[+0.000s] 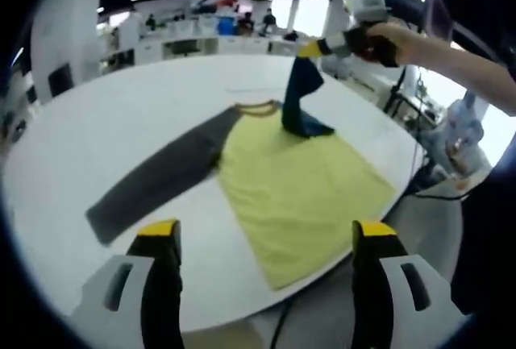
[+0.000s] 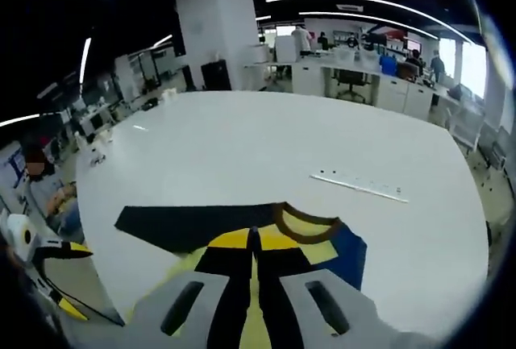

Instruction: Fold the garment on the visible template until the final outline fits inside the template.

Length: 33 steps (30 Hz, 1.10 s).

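Observation:
A yellow shirt (image 1: pixel 298 184) lies flat on the round white table (image 1: pixel 121 115), brown collar (image 1: pixel 258 108) pointing away from me. Its dark grey sleeve (image 1: pixel 157 180) stretches out flat to the left. The blue sleeve (image 1: pixel 302 95) is pulled up off the table, and my right gripper (image 1: pixel 310 49) is shut on its end, held by a person's hand (image 1: pixel 387 39). My left gripper (image 1: pixel 266 232) hovers open above the shirt's near hem, holding nothing. In the right gripper view the right gripper (image 2: pixel 254 240) is shut above the collar (image 2: pixel 302 222), with the grey sleeve (image 2: pixel 185 224) and blue cloth (image 2: pixel 351 256) below.
A thin white strip (image 2: pixel 359 185) lies on the table (image 2: pixel 242 139) beyond the shirt. The table edge runs close along the shirt's right side (image 1: pixel 395 196). The left gripper (image 2: pixel 72 278) shows at the left edge. Desks, chairs and a seated person (image 2: pixel 48 192) stand around.

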Each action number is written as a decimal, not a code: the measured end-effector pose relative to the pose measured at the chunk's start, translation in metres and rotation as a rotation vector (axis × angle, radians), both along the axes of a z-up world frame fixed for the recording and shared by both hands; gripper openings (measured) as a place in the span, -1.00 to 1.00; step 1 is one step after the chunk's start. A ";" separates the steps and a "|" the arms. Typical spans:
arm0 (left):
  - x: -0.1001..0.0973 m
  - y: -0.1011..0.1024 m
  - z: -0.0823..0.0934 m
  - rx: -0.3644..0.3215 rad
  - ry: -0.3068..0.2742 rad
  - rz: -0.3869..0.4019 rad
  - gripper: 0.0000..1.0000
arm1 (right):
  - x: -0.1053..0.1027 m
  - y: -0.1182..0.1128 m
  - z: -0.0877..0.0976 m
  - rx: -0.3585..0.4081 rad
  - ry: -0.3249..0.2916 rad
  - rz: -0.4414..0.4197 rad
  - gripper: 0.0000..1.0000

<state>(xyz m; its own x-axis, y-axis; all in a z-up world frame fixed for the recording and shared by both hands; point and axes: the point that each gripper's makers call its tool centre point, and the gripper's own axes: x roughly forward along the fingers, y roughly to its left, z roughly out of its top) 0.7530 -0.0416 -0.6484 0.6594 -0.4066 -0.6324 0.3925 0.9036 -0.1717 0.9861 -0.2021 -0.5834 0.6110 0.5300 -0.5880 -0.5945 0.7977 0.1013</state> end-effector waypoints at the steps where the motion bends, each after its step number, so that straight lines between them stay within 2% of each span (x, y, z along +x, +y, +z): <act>1: 0.000 0.000 0.000 0.000 0.000 -0.001 0.67 | -0.001 0.002 -0.002 0.005 0.007 -0.002 -0.97; 5: 0.001 0.001 -0.002 -0.002 0.003 -0.007 0.66 | -0.002 0.006 -0.005 0.022 0.018 -0.019 -0.97; 10: 0.002 -0.002 -0.004 -0.013 0.005 -0.019 0.66 | -0.005 0.016 -0.013 0.083 0.069 -0.050 -0.96; 17: 0.005 -0.003 -0.003 -0.022 0.003 -0.032 0.66 | -0.009 0.028 -0.029 0.126 0.123 -0.089 -0.96; 19: 0.006 -0.003 -0.003 -0.025 0.002 -0.036 0.66 | -0.011 0.035 -0.032 0.209 0.176 -0.139 -0.96; 24: 0.008 -0.005 -0.004 -0.030 0.005 -0.054 0.66 | -0.009 0.047 -0.040 0.344 0.264 -0.237 -0.96; 29: 0.010 -0.009 -0.007 -0.038 0.010 -0.076 0.66 | -0.009 0.057 -0.050 0.330 0.263 -0.248 -0.96; 33: 0.011 -0.010 -0.009 -0.041 0.013 -0.091 0.66 | -0.010 0.064 -0.061 0.340 0.286 -0.271 -0.96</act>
<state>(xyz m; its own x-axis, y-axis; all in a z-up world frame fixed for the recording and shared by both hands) 0.7638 -0.0517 -0.6571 0.6103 -0.4902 -0.6223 0.4701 0.8564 -0.2136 0.9760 -0.1378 -0.6442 0.5931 0.5651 -0.5734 -0.2817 0.8129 0.5097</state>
